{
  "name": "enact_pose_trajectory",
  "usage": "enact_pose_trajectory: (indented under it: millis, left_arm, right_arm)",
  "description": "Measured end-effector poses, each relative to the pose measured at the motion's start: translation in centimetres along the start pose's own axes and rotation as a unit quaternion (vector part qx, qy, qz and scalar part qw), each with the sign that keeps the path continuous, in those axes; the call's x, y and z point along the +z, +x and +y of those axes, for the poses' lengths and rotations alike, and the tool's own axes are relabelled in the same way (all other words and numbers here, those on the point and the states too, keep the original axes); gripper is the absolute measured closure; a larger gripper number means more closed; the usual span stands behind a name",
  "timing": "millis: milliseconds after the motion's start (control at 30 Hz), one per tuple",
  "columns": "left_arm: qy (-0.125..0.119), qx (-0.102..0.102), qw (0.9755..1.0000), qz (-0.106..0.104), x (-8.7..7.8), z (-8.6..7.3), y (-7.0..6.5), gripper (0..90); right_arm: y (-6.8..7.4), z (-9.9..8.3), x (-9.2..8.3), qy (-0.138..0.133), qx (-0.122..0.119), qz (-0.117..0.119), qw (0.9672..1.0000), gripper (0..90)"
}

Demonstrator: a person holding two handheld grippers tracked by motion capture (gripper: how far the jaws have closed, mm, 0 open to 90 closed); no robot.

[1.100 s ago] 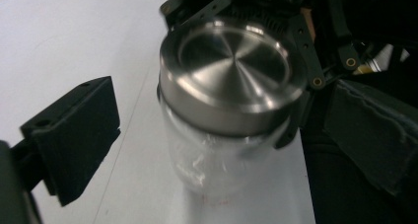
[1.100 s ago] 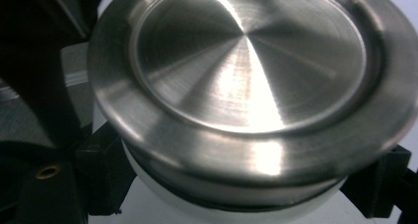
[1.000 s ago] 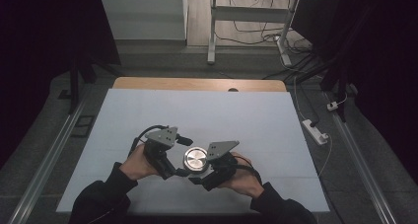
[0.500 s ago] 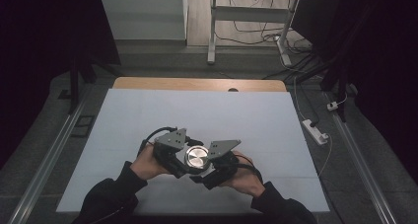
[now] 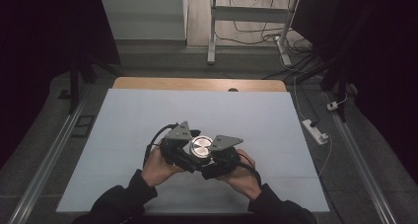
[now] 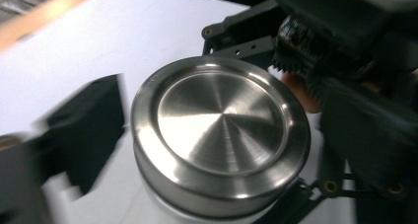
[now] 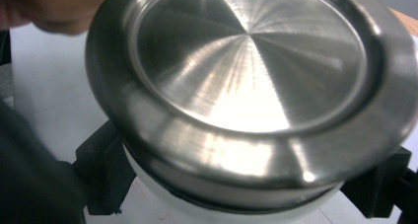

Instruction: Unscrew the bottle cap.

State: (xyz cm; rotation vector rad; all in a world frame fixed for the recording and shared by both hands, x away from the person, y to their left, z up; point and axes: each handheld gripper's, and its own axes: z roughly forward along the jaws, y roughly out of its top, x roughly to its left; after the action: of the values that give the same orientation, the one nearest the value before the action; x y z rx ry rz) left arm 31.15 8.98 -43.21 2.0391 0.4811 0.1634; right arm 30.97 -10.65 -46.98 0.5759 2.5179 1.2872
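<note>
nearest the person, the right gripper (image 5: 213,161) has its jaws closed on the white body of a jar (image 7: 231,204), just under the steel lid (image 7: 251,81). the left gripper (image 5: 183,146) sits close beside the lid (image 6: 219,135), one blurred jaw near its rim; whether it grips cannot be told. the brushed lid looks stiff, smooth and likely slippery, so its rim edge seems the place to hold. both hands meet at the near middle of the table (image 5: 148,115).

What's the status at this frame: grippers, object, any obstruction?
Right gripper shut on white container body. Left gripper beside steel lid, grip unclear. Lid on. White table around them bare, nothing blocking.
</note>
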Motion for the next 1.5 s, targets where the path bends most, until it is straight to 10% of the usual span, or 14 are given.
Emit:
enact_pose_trajectory:
  millis: [167,333,600,700,933,1100,1367,1500]
  left_arm:
    - [-0.018,0.016,0.9981,-0.057,-2.3,-0.2,1.4,1.4]
    - [0.022,0.072,0.9932,-0.089,-2.7,-0.4,1.3,5.3]
    - [0.052,0.122,0.9782,-0.160,-1.9,-0.8,0.5,16.7]
    - [0.043,0.127,0.9797,-0.149,-2.0,-0.8,0.3,19.1]
    - [0.022,0.065,0.9969,-0.038,-1.4,-0.1,-0.5,19.4]
    - [0.000,0.009,0.9992,0.040,0.0,-0.1,-1.3,19.3]
    - [-0.022,-0.022,0.9980,-0.055,-1.7,-0.3,1.4,0.8]
    - [-0.004,0.020,0.9938,-0.110,-2.6,-0.7,2.1,2.9]
  right_arm:
    - [-0.4,-0.1,-0.2,-0.007,-0.002,0.023,0.9997,15.0]
    - [-0.2,0.0,-0.3,-0.010,-0.017,0.091,0.9957,15.0]
    - [1.2,0.2,-0.4,0.001,-0.079,0.152,0.9853,15.0]
    - [1.4,0.3,-0.4,0.000,-0.082,0.153,0.9847,15.0]
    - [0.9,0.9,-0.8,-0.003,-0.031,0.076,0.9967,15.0]
    - [0.4,0.8,-0.5,0.001,0.004,0.008,1.0000,15.0]
    - [-0.3,0.6,-0.9,-0.010,0.009,0.027,0.9995,15.0]
    - [-0.1,0.7,-0.9,-0.008,-0.014,0.082,0.9965,15.0]
